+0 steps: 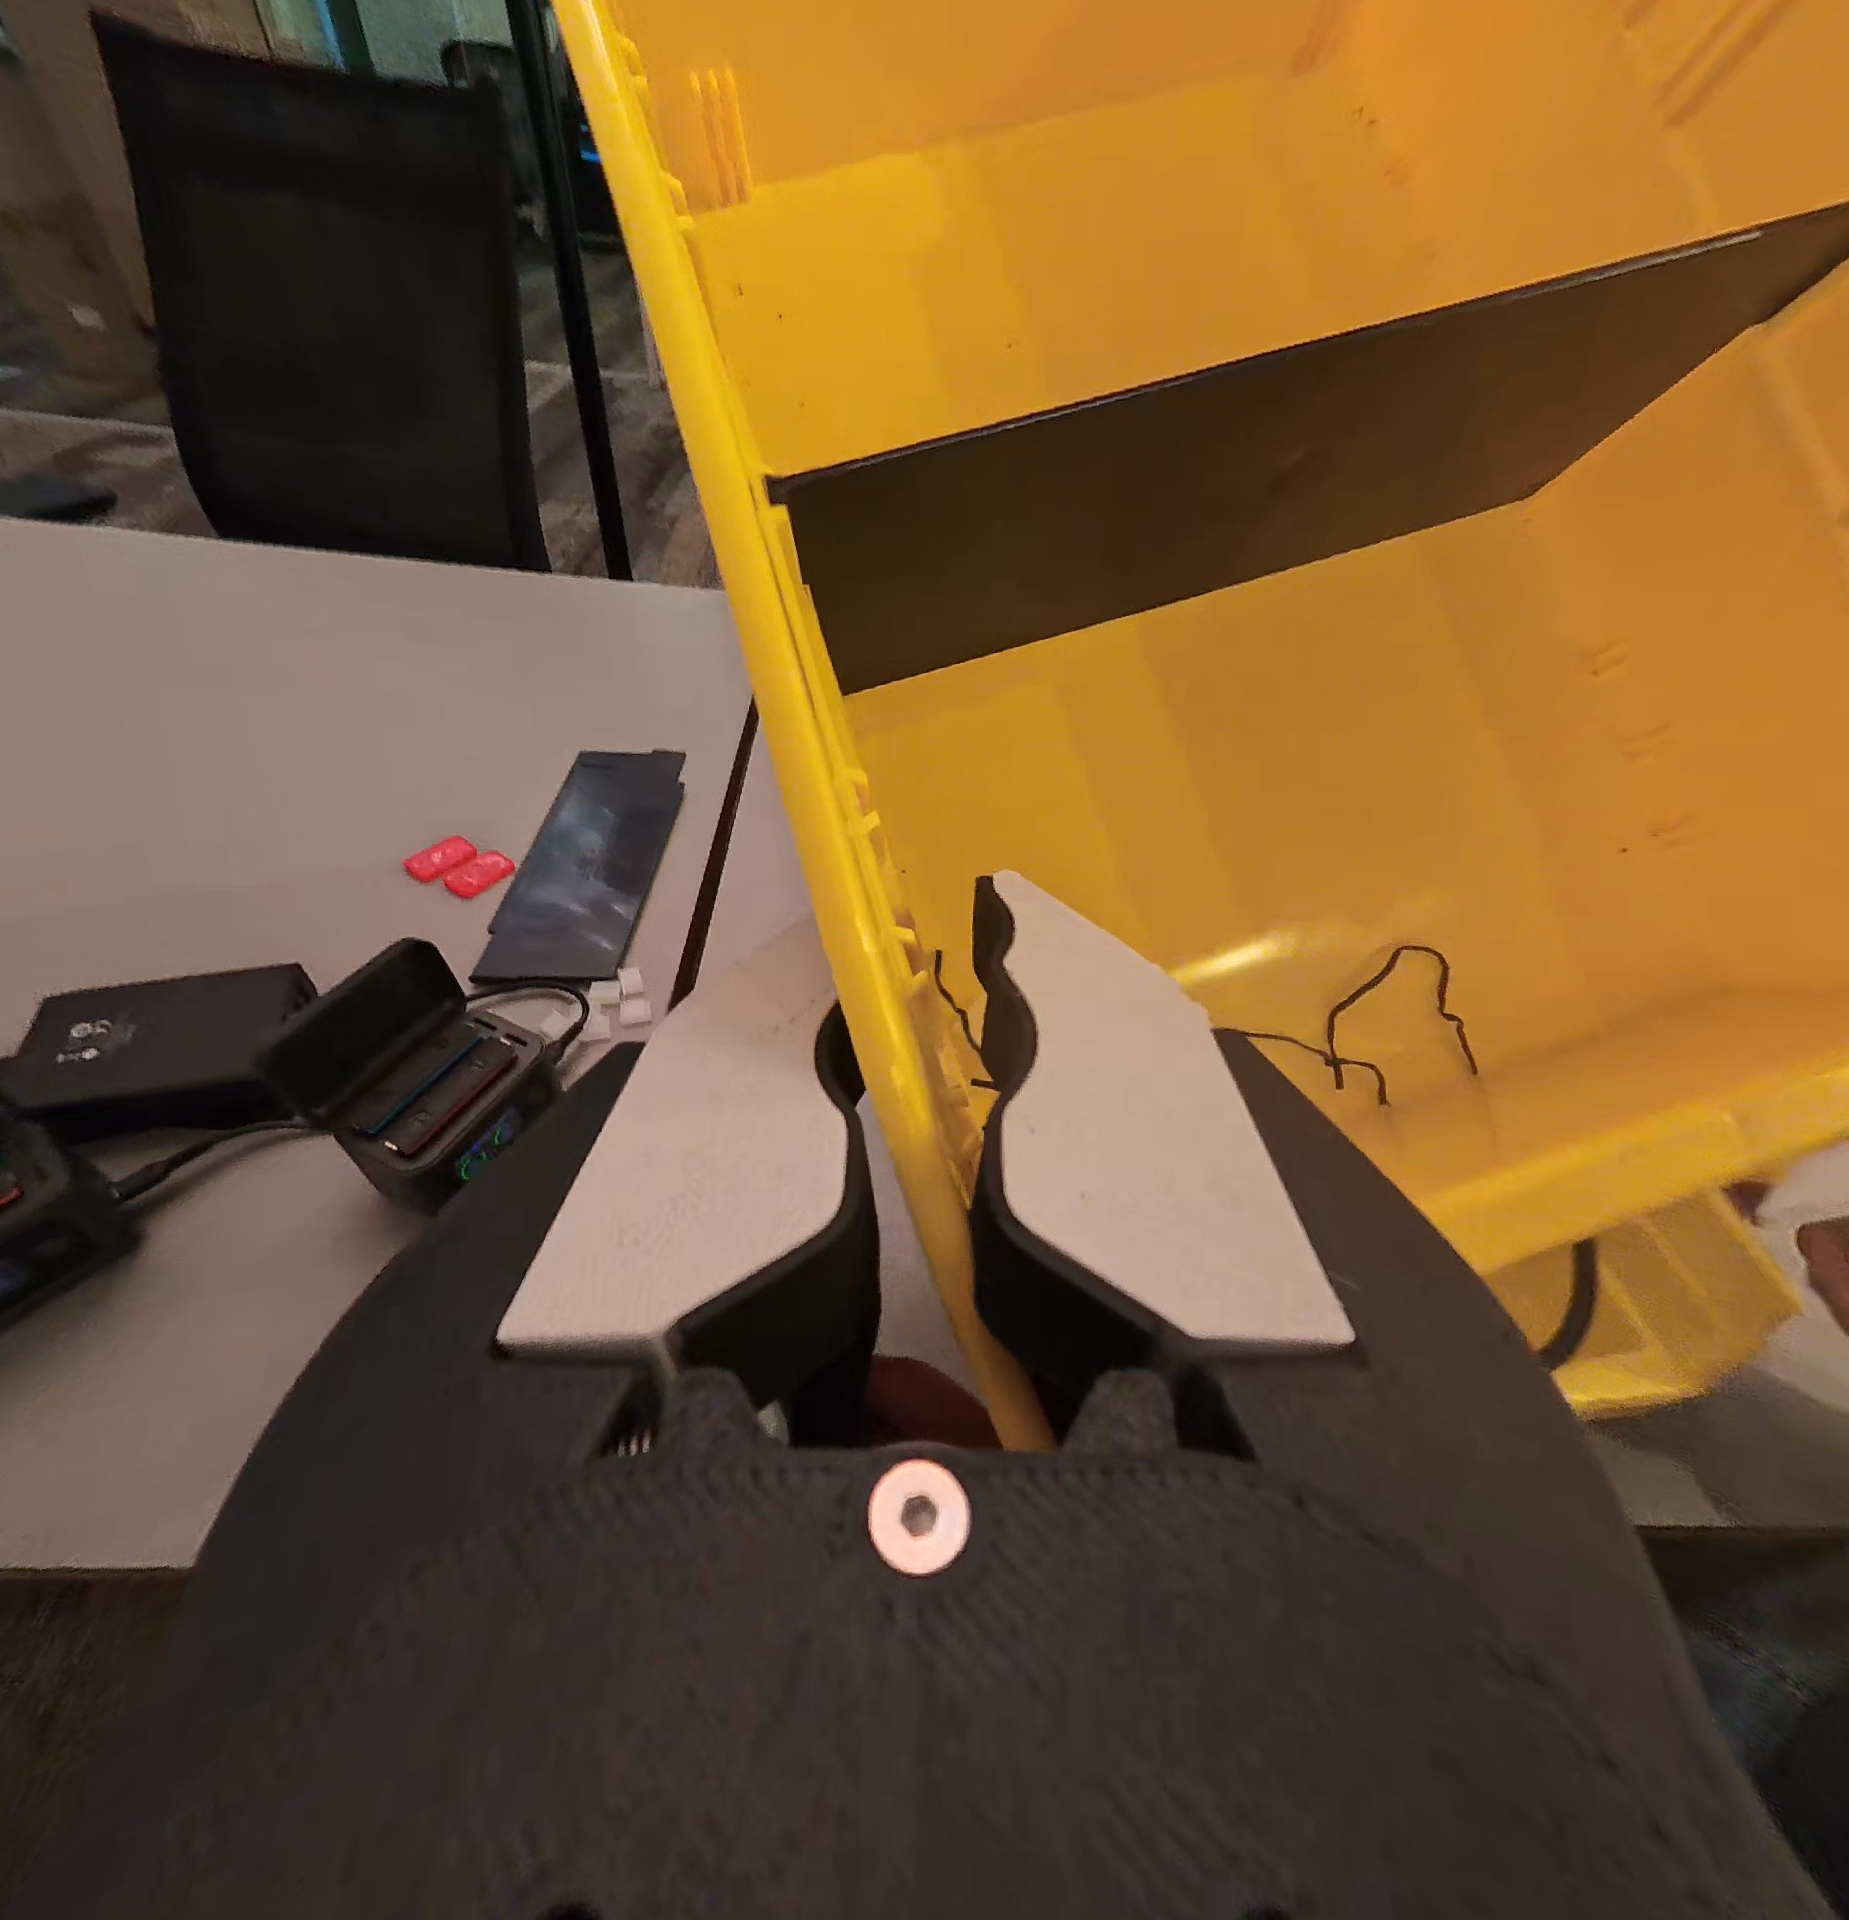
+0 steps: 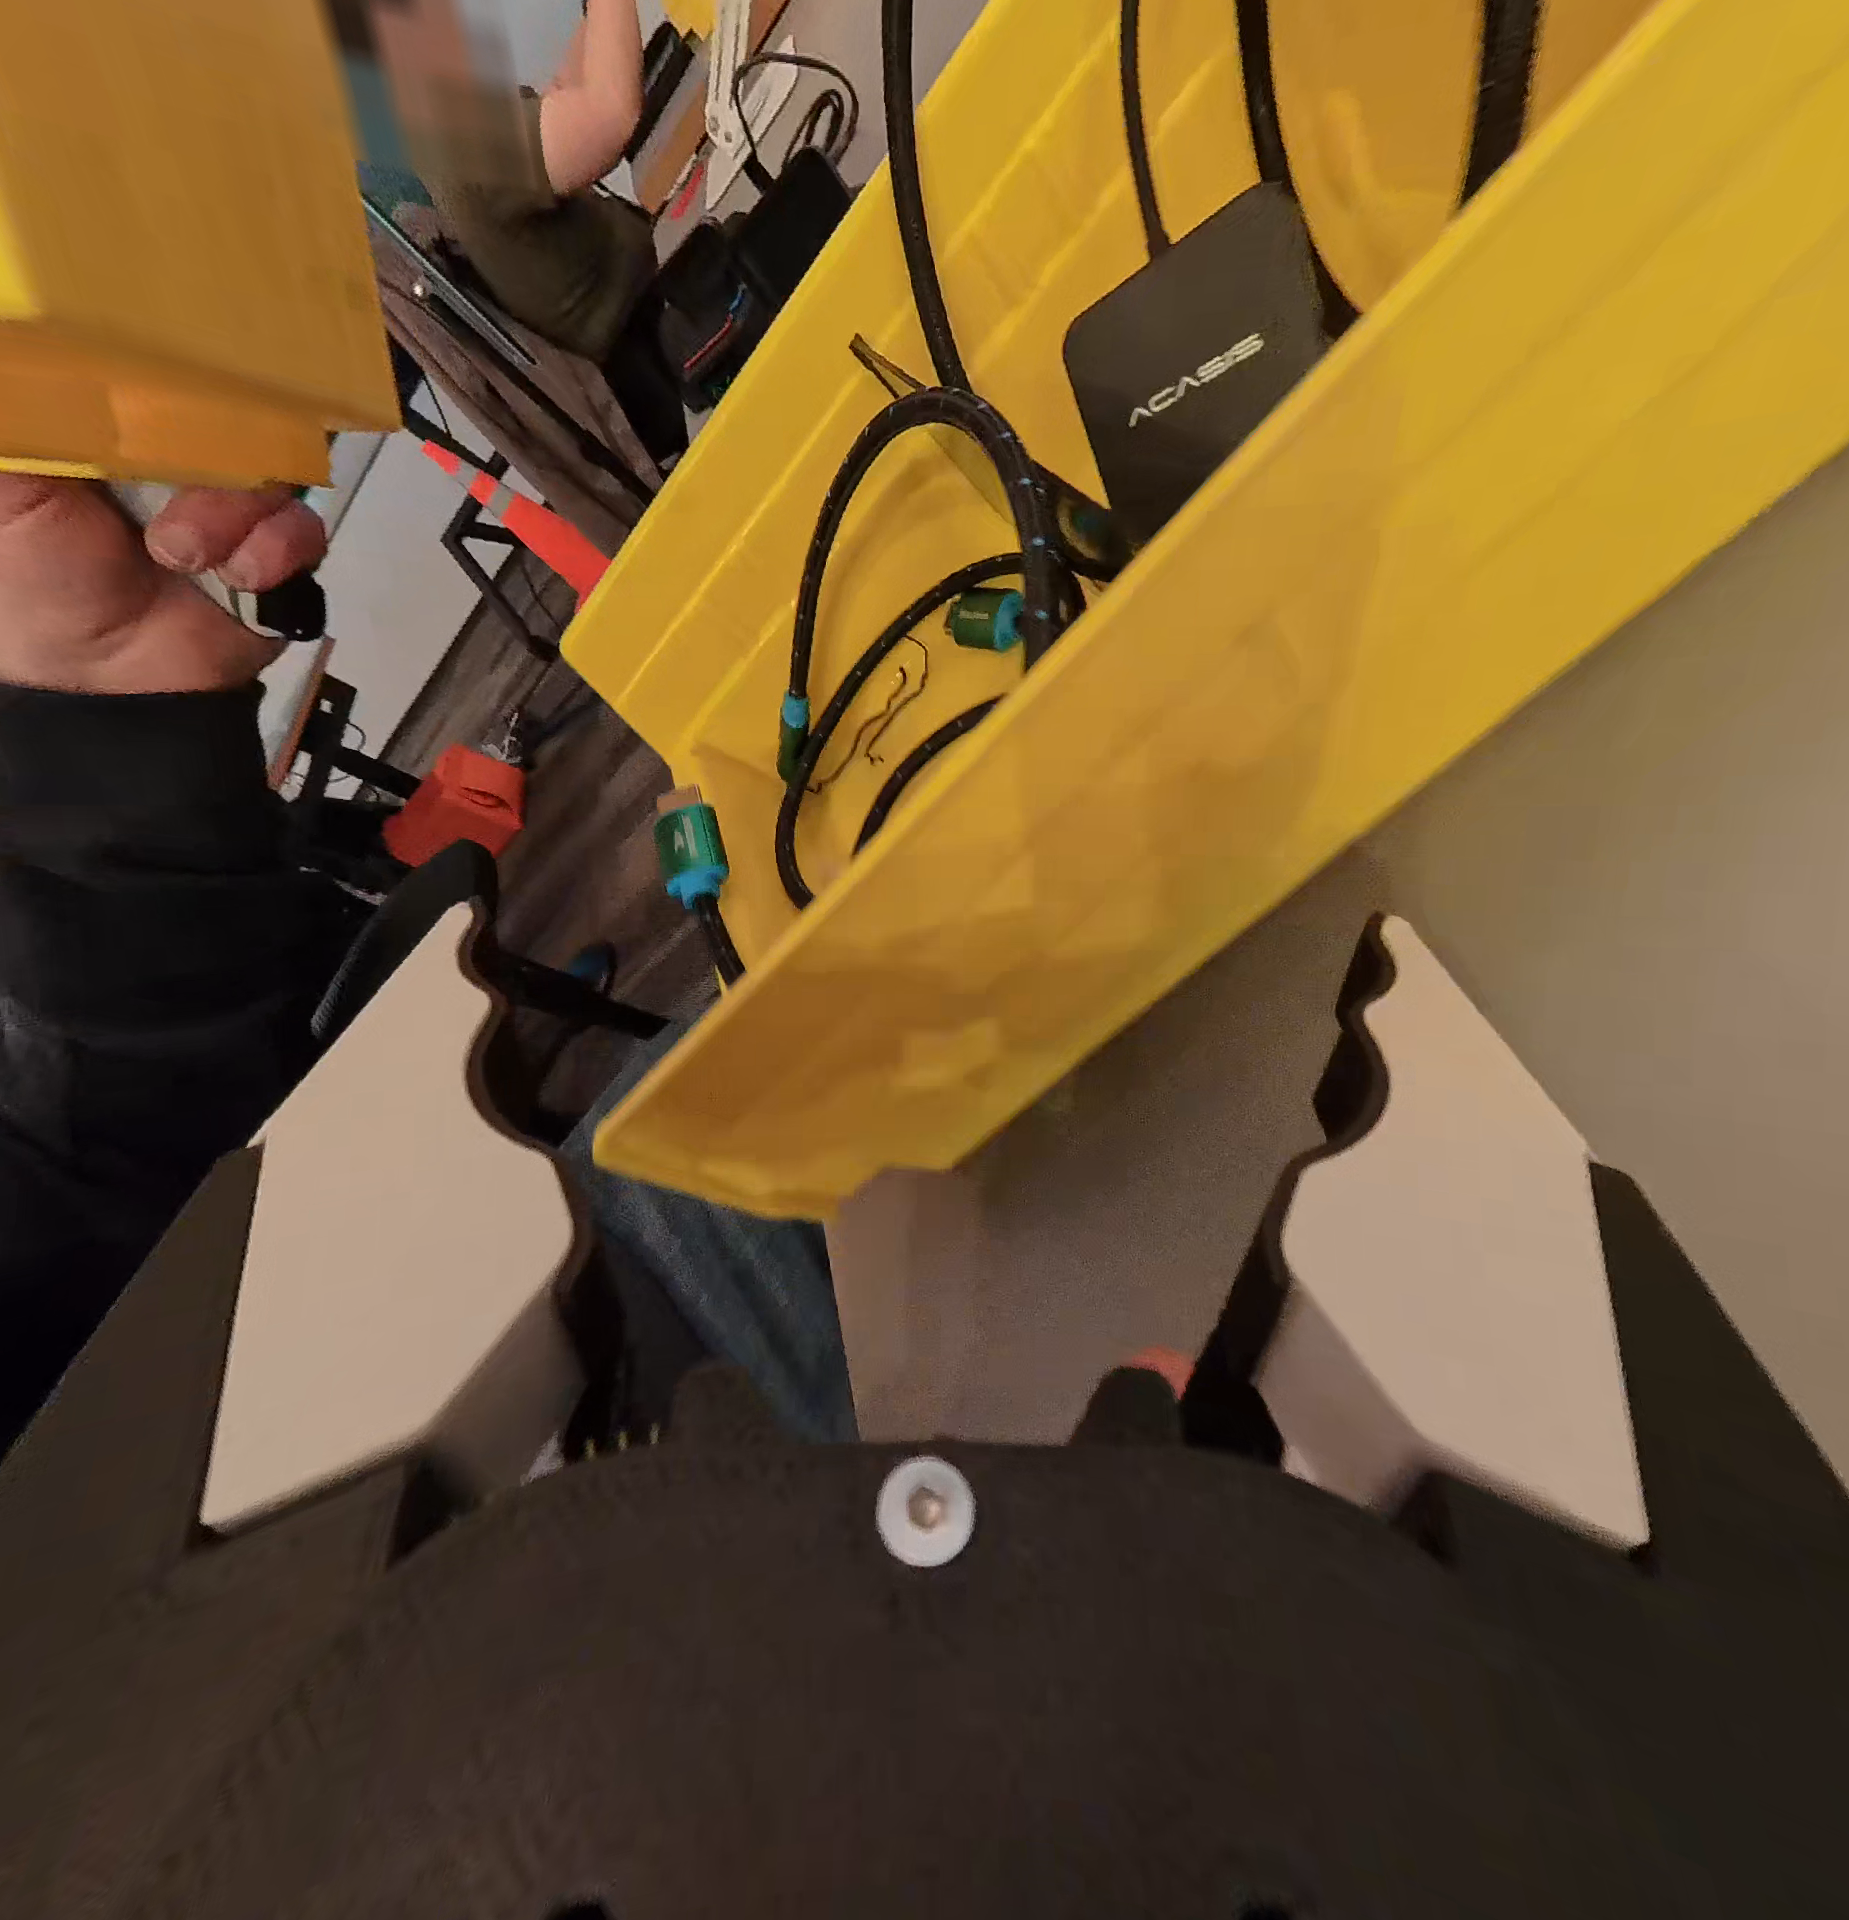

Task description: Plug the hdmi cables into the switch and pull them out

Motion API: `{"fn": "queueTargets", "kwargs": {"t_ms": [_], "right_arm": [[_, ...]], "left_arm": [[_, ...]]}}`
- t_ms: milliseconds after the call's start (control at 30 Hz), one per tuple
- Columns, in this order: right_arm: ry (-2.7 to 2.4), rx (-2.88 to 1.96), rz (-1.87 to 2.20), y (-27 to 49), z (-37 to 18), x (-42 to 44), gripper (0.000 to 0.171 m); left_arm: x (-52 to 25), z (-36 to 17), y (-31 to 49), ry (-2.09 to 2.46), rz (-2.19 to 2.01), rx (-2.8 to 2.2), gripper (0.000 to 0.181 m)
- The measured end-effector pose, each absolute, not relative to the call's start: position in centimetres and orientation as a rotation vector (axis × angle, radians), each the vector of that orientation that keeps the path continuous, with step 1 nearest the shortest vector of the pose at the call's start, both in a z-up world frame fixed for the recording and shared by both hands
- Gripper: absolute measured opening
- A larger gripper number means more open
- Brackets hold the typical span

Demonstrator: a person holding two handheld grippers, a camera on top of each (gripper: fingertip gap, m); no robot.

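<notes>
My left gripper [image 1: 915, 987] is shut on the side wall of an empty yellow bin [image 1: 1315, 831], which it holds tilted above the table. The bin has a black divider [image 1: 1263, 499] and a loose black thread [image 1: 1398, 1018]. In the right wrist view a second yellow bin [image 2: 1159, 790] holds the black switch box [image 2: 1200, 395] and braided black HDMI cables [image 2: 826, 540] with green plugs. One plug [image 2: 686, 831] hangs over the bin's end. My right gripper [image 2: 925, 935] is open and empty just short of this bin's near wall.
A grey table [image 1: 224, 727] carries black charging cases [image 1: 411, 1081], a flat black panel [image 1: 587, 862] and two red pieces [image 1: 458, 864]. A dark chair [image 1: 328, 291] stands behind it. The lifted bin [image 2: 172, 260] and a hand [image 2: 89, 592] show upper left.
</notes>
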State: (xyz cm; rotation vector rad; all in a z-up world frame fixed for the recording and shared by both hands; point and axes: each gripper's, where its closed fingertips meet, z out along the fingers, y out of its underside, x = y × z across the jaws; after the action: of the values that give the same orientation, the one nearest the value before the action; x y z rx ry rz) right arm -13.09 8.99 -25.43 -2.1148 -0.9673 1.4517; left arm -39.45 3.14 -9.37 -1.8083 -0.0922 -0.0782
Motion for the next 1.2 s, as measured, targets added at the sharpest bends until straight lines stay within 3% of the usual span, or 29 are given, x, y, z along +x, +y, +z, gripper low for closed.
{"fn": "queueTargets", "kwargs": {"t_ms": [167, 333, 433, 567, 767, 933, 1100, 1200], "right_arm": [[-0.998, -1.904, 1.341, 9.6, -20.0, -8.6, 0.149], [-0.897, -1.625, 1.225, 8.1, -12.4, -1.4, 0.147], [-0.896, -1.540, 1.078, 5.8, -10.6, 2.4, 0.143], [-0.852, -1.554, 1.003, 3.4, -10.6, 5.8, 0.145], [-0.741, -1.712, 0.642, 4.8, -14.9, 12.3, 0.149], [-0.596, -1.831, 0.537, 6.2, -17.8, 18.6, 0.123], [-0.561, -1.926, 0.480, 6.3, -21.2, 22.1, 0.128], [-0.531, -1.979, 0.468, 6.2, -23.0, 23.9, 0.121]], "left_arm": [[-34.4, -8.1, 4.4, 0.008, -0.122, -1.786, 0.016], [-25.9, -9.7, 7.8, 0.161, -0.193, -1.834, 0.017], [-19.9, -10.9, 10.1, 0.265, -0.231, -1.862, 0.017], [-11.2, -12.6, 12.1, 0.428, -0.299, -1.898, 0.017], [-0.1, -15.0, 12.9, 0.607, -0.343, -1.938, 0.018], [5.9, -18.6, 13.1, 0.645, -0.397, -1.994, 0.020], [10.2, -22.8, 12.8, 0.648, -0.480, -2.066, 0.022], [11.8, -25.2, 12.0, 0.679, -0.509, -2.148, 0.024]]}}
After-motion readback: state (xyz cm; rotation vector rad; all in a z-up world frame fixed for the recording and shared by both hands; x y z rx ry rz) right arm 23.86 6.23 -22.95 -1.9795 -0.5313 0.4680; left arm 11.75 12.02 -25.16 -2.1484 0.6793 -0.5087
